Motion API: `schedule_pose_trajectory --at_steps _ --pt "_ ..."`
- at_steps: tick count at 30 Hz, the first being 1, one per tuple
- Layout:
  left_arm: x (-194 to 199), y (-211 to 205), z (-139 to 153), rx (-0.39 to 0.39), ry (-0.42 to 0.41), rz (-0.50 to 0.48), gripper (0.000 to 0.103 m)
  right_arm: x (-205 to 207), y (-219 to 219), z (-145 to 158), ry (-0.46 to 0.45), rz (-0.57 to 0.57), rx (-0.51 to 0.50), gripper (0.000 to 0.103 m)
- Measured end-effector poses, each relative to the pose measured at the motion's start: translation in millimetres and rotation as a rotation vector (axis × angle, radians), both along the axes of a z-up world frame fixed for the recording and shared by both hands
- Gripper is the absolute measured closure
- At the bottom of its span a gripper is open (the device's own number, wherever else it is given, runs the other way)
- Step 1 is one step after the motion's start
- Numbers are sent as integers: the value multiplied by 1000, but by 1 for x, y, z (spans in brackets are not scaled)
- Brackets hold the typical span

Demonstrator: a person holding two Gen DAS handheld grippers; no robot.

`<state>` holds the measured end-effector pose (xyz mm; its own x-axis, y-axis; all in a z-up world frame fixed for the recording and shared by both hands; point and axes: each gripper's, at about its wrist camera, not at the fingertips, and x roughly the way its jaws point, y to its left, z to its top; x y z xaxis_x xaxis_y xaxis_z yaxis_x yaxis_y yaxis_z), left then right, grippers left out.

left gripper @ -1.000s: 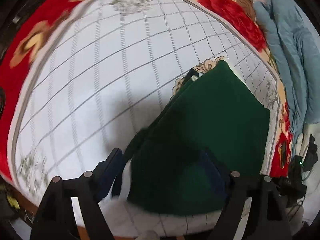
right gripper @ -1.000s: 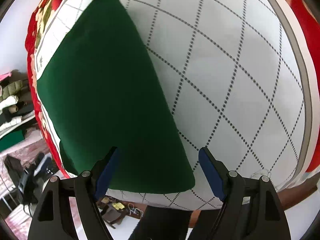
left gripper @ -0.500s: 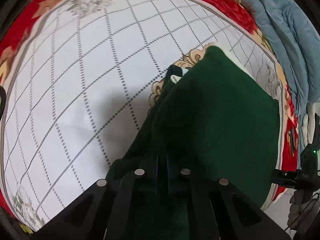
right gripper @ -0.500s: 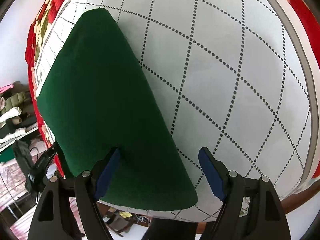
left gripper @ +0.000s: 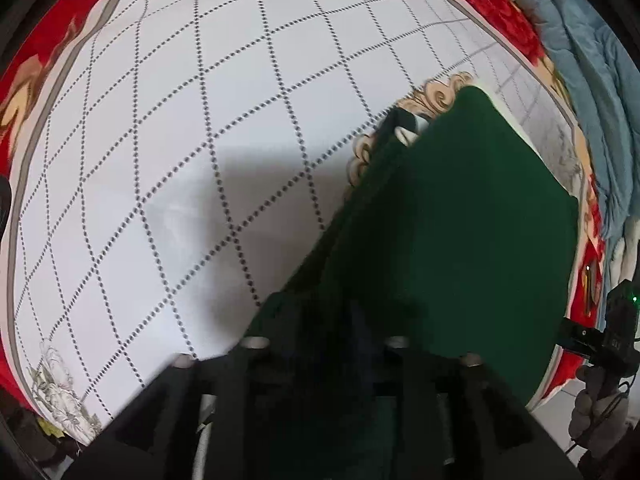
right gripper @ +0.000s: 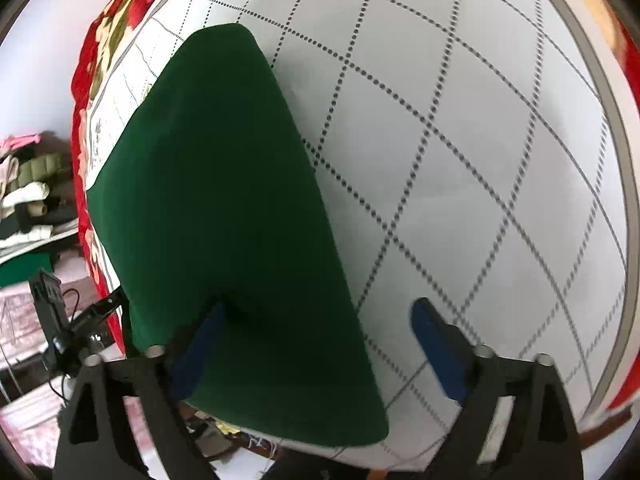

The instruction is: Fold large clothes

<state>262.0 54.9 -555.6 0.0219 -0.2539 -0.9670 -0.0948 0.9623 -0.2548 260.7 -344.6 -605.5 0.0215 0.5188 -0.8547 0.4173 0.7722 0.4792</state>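
Left wrist view looks steeply down on the bed cover [left gripper: 200,160], a white spread crossed by dotted diamond lines with a red floral border, and on the green garment [left gripper: 460,220] folded into a thick rectangle at the cover's right side, close to its edge. The left gripper [left gripper: 344,344] sits low over the garment's near end; its jaws are opening, dark green cloth lies between and under them, and I cannot tell whether the pads press on it, since that part is dark and blurred. At the garment's far end a bit of white trim [left gripper: 408,132] shows among the stacked layers. A blue quilt [left gripper: 580,60] lies beyond the cover, far right. In the right wrist view the right gripper [right gripper: 316,340] is spread wide, jaws opening, gripping nothing: 1 blue pad [right gripper: 200,344] rests against the garment's [right gripper: 224,200] near part, the other [right gripper: 436,344] is over bare cover [right gripper: 460,140]. The garment's top face is smooth, its right edge straight.
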Motion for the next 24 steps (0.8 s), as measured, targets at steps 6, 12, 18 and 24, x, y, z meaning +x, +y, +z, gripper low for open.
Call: schedule_pose_trajectory --at_steps 6,12,18,24 --pt "9 1 -25 -120 64 5 16 8 -11 -36 -24 4 248 2" --pt "19 -2 -30 -177 41 -8 16 24 -8 -52 -32 71 375 0" --pt "11 -2 -15 -143 68 -42 16 27 -3 -50 -2 148 385 0" --pt "-50 2 30 -101 43 53 16 16 11 -38 -14 129 318 0"
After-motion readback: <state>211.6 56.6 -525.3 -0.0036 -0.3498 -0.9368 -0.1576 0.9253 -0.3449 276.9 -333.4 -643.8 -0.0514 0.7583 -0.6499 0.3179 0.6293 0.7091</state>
